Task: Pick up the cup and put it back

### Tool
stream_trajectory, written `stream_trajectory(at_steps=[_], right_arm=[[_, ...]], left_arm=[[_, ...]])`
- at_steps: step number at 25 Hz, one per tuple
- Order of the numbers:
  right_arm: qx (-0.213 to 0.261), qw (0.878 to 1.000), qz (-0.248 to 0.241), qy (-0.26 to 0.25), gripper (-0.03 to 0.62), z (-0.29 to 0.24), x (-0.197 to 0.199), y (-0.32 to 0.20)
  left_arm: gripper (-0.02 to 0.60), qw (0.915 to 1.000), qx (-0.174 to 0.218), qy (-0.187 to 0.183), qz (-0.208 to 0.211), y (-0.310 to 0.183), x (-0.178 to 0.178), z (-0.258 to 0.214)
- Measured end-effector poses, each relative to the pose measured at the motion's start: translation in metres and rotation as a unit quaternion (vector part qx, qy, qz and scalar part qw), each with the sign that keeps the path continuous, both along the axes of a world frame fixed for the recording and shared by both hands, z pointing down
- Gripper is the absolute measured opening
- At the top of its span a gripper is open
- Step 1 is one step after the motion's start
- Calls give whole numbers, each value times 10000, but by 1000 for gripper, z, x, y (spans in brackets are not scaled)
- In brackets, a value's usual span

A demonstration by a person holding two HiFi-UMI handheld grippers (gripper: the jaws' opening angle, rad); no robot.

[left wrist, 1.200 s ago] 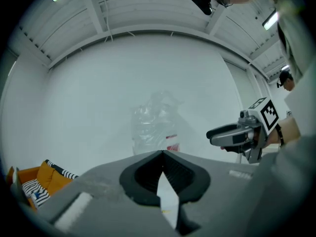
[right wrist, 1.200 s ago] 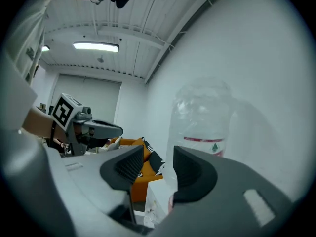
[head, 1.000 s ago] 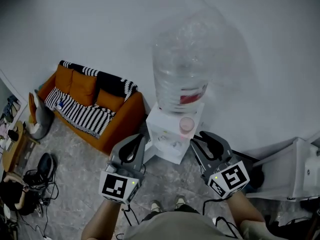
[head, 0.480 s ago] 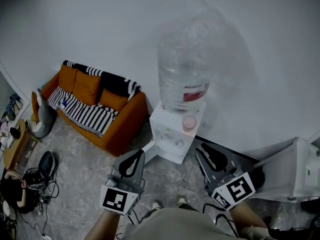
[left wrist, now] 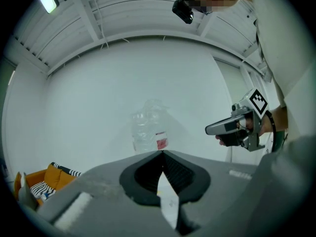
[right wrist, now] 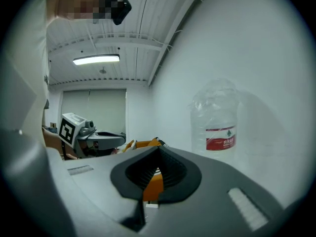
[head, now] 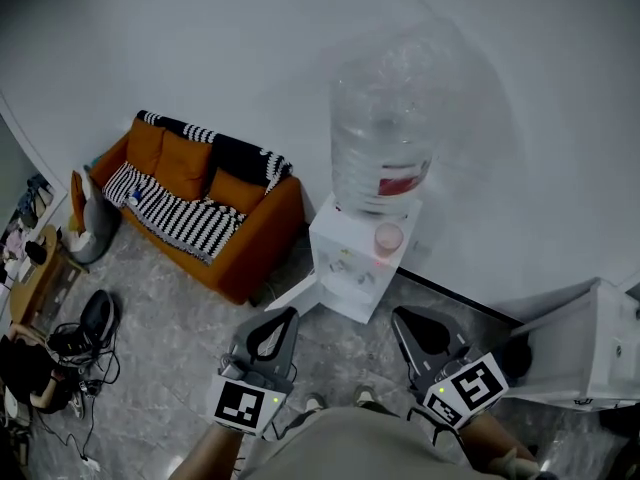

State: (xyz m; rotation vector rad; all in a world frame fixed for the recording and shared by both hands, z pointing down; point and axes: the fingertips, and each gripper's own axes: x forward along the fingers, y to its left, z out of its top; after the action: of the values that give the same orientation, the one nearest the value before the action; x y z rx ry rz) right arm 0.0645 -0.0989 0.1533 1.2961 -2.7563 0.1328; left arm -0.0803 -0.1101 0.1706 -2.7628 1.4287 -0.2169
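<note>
Pink cup [head: 388, 238] upright on top of the white water dispenser [head: 345, 278], just beside the base of the big bottle [head: 385, 138]. Well short of it, held level: left gripper [head: 289, 312] with jaws pressed together, empty; right gripper [head: 399, 314] with jaws just closed fully, nothing between them.

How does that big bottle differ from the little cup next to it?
The bottle is huge, clear and carries a red label; the cup is tiny and pink. The bottle towers upright; the cup sits low at its foot. Both rest on the white dispenser.
</note>
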Motion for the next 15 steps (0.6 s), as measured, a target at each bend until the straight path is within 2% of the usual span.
stream_trajectory(at_steps=[8,15], right_arm=[[20,9997,-171,148,3,2,-7,1],[-16,9991,-358,227,3,5,-17,5]], left_arm=[[2,10000,13,-7,58,3,6,1],[2,10000,-24,29,-48,8,-1,0]])
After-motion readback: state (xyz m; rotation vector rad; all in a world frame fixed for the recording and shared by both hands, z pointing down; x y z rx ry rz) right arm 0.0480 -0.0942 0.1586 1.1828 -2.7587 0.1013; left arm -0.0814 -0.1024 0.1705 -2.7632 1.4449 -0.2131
